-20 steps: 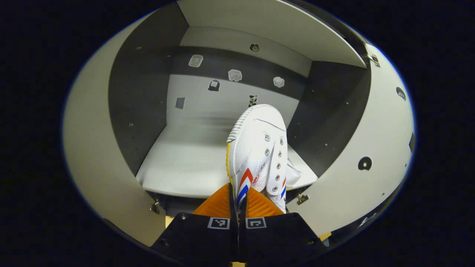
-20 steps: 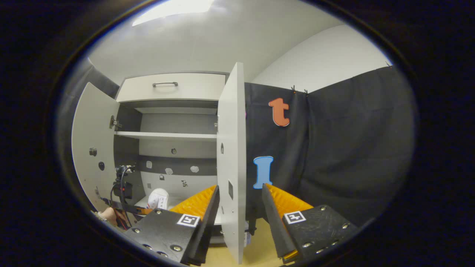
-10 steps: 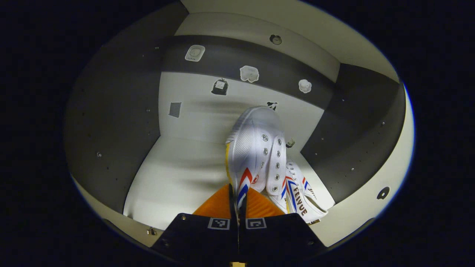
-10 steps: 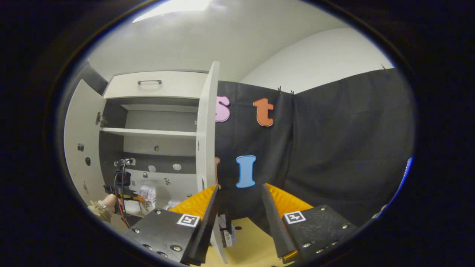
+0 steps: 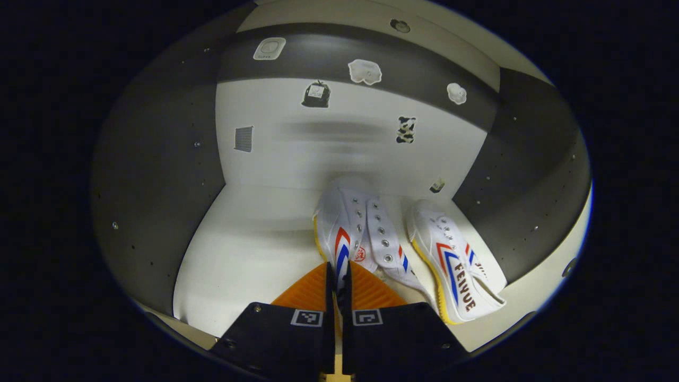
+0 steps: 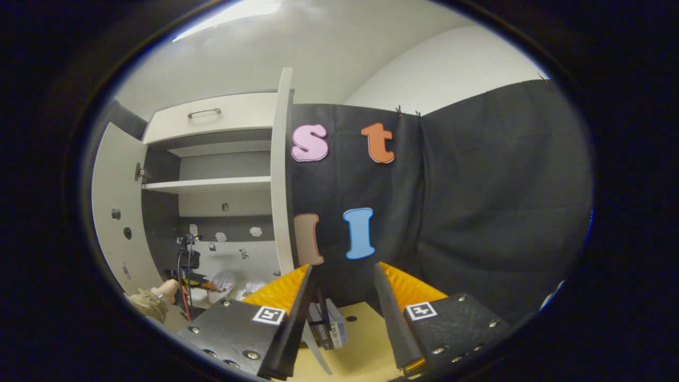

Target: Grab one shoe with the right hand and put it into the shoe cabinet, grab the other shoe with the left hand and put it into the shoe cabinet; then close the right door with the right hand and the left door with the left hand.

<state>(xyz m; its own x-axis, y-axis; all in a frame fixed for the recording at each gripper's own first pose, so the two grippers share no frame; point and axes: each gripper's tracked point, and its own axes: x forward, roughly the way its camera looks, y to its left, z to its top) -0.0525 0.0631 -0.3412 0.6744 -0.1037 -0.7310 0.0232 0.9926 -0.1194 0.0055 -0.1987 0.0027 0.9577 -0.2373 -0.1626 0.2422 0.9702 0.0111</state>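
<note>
Inside the shoe cabinet [image 5: 159,175], left hand-held gripper [image 5: 336,273] grips one shoe [image 5: 353,233] (right hand-held gripper [image 6: 342,281] spread).

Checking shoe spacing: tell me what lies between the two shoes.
Left gripper view: a narrow strip of bare shelf separates the held shoe from the second shoe.

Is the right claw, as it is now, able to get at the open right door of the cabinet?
Probably yes. The right claw is open and holds nothing, and the right door stands edge-on just ahead of it with nothing between them.
</note>
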